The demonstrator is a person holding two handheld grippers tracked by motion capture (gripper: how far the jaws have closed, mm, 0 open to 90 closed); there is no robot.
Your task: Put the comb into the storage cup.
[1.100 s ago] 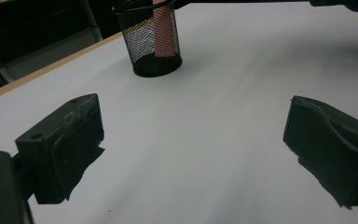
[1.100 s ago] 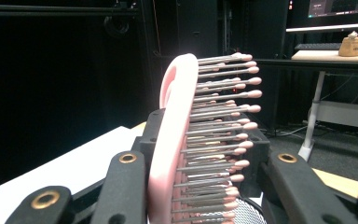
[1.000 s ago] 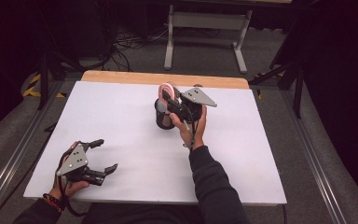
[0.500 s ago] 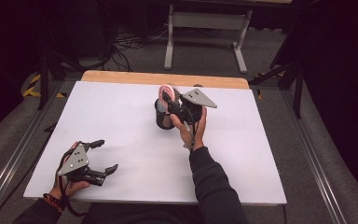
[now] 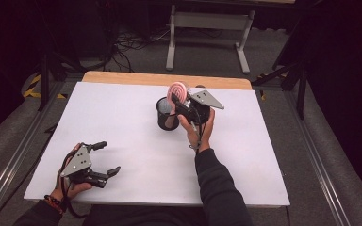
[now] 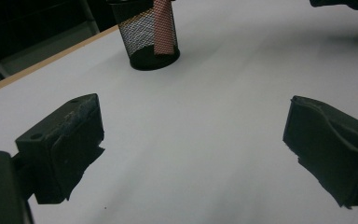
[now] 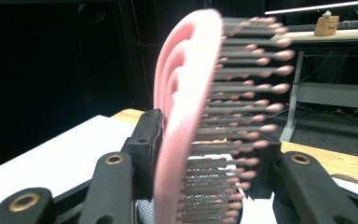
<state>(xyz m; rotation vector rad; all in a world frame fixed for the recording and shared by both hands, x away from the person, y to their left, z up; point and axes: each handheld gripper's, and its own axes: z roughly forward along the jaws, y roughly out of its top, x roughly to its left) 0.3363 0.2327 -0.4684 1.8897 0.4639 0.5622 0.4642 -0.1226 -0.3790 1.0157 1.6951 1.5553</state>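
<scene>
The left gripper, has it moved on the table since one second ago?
No. The left gripper sits at the same place near the front left corner of the white table, jaws open, as before.

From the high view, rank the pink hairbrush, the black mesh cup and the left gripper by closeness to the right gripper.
1. Pink hairbrush: clamped in the right gripper.
2. Black mesh cup: just left of it, mid-table.
3. Left gripper: far off, near-left corner.

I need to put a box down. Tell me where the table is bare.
Bare: the left half of the table, between the mesh cup and the left gripper; also the right side beyond the sleeve. Crowded: the back middle, where the right gripper holds the pink brush over the cup.
</scene>
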